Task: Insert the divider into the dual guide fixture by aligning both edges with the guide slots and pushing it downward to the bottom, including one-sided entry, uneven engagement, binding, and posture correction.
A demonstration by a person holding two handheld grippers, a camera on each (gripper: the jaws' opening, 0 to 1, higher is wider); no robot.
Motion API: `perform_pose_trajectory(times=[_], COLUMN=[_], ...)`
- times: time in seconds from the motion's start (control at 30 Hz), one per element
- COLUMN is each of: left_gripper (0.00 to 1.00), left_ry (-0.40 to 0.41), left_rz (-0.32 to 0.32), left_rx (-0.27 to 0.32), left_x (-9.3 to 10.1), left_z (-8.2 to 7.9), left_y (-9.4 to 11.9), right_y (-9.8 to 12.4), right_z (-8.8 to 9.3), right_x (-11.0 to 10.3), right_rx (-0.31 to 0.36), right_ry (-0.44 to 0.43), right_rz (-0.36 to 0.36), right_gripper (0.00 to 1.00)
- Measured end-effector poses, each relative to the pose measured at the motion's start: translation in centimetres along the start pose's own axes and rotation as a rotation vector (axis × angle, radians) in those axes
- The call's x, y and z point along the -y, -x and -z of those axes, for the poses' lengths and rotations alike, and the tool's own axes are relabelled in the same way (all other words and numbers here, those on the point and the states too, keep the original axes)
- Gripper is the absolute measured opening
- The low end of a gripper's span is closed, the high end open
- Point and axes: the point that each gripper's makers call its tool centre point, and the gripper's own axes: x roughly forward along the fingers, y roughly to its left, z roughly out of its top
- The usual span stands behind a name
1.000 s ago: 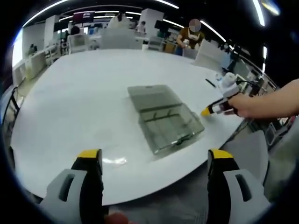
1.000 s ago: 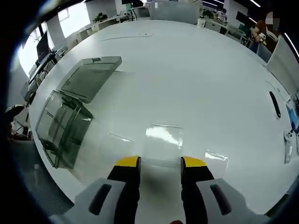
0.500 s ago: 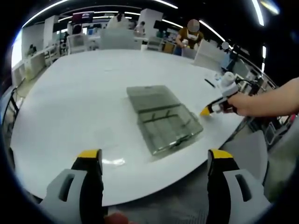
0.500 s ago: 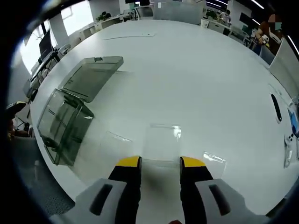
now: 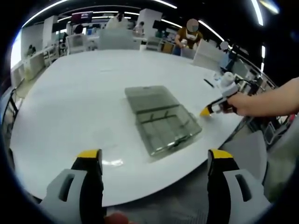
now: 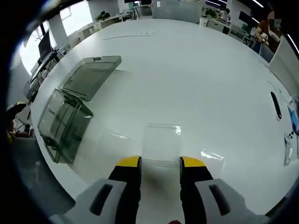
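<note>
The pick-up of the divider was judged to be the step in hand, with nothing yet entered into the guide slots. In the right gripper view, the right gripper (image 6: 159, 164) was seen low over the white table (image 6: 201, 79), its jaws parted and nothing held between them, the yellow tips set at the near edge of a clear divider (image 6: 161, 142) lying flat on the tabletop; whether the tips touched it could not be told. Further clear panels were made out lying flat to either side. The fixture (image 6: 63, 123), a clear box with its lid (image 6: 91, 74) thrown open flat, was seen well apart to the left in that view. In the left gripper view, the left gripper (image 5: 156, 161) was held spread wide and empty at the table's near edge, with the fixture (image 5: 166, 128) ahead of it. The next move was judged to call for the thin panel to be pinched by its edge, raised upright, and carried across to the slots.
</note>
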Motion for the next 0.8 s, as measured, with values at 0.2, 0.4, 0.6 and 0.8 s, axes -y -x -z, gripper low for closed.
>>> perform_pose_trajectory(times=[0.2,0.4,0.6,0.8], left_gripper=[0.91,0.91,0.91,0.91], left_ry=[0.0,0.001,0.003,0.003], left_rz=[0.002,0.002,0.004,0.008], left_rx=[0.0,0.0,0.002,0.005], left_x=[0.0,0.0,0.0,0.1], left_z=[0.0,0.2,0.2,0.1], left_y=[0.0,0.1,0.1,0.1], right_y=[0.2,0.3,0.5,1.0], right_z=[-0.1,0.1,0.1,0.1], right_x=[0.0,-0.3,-0.7,-1.1], right_rx=[0.007,0.008,0.011,0.016], right_ry=[-0.007,-0.007,0.013,0.044], right_rz=[-0.007,-0.016,-0.021,-0.028], right_gripper=[0.28,0.28,0.28,0.27])
